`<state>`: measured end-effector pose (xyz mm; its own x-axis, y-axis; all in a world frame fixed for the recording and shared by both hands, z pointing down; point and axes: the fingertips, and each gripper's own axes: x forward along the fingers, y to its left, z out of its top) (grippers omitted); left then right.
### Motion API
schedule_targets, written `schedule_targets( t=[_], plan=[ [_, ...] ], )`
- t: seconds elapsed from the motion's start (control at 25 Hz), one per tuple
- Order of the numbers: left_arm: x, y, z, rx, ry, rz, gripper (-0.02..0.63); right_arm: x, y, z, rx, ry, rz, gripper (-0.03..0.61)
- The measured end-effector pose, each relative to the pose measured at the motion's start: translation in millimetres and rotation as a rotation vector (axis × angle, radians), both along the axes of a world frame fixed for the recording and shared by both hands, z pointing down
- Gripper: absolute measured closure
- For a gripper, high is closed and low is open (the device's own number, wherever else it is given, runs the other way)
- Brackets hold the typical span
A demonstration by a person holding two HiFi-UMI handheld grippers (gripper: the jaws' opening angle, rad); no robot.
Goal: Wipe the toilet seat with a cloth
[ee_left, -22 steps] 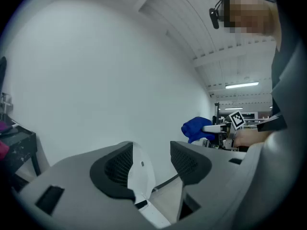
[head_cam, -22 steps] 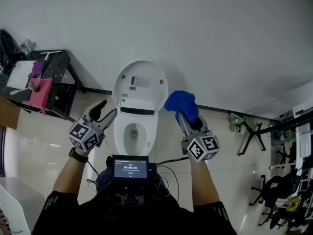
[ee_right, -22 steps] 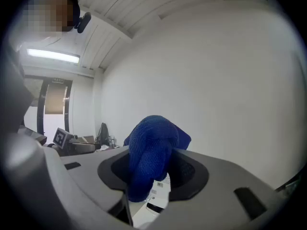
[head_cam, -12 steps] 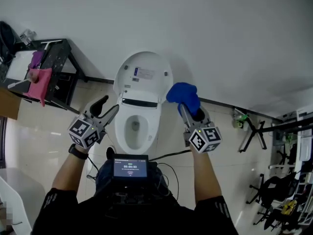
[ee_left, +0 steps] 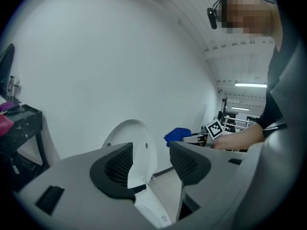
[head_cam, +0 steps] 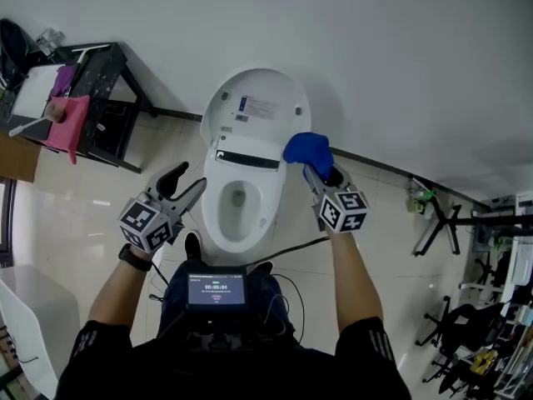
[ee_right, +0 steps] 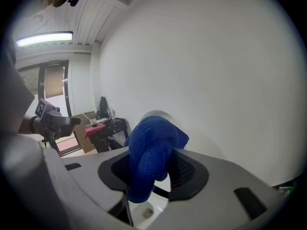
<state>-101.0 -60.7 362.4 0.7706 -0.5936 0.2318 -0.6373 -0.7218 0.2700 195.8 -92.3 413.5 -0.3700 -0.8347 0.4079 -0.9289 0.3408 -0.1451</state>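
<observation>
White wall and pale floor tiles surround us, with the toilet standing against the wall. Our right gripper has its jaws pinched on the blue cloth, which bulges out past the pads in a soft wad. It is held just right of the hinge, where the raised lid meets the seat, and it does not look to be touching either. We judge the cloth light, limp and a little springy, a knit that will drape and drag, not slide. It should be gripped at the bunched middle, as it is, so a loose fold is left free to press flat on the rim. The seat itself looks hard, smooth and slippery, so it needs only light pressure. Our left gripper hovers left of the bowl, its jaws spread with nothing between them. Farther left, a black rack carries a pink rag. By count we see two grippers, one blue cloth, one toilet with one seat and one lid, one rack and one pink rag.
</observation>
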Motion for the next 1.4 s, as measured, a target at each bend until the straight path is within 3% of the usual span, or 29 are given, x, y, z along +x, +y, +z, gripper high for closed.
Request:
schedule_targets(
  t=[0.36, 0.68, 0.96, 1.16, 1.4],
  plan=[
    [-12, 12, 60, -0.08, -0.052, 0.003, 0.389, -9, -16, 164, -0.273, 0.054, -0.047, 0.396],
    [-12, 16, 120, -0.177, -0.073, -0.047, 0.39, -18, -15, 330, -0.494, 0.193, -0.117, 0.394],
    [-4, 0, 224, -0.236, -0.099, -0.065, 0.388, -5, -4, 436, -0.606, 0.315, -0.115, 0.394],
    [13, -18, 288, -0.321, -0.09, -0.093, 0.389, -22, -17, 464, -0.577, 0.339, -0.177, 0.394],
    [36, -22, 329, -0.358, -0.114, -0.067, 0.388, -30, -9, 519, -0.65, 0.435, -0.255, 0.391]
  ],
)
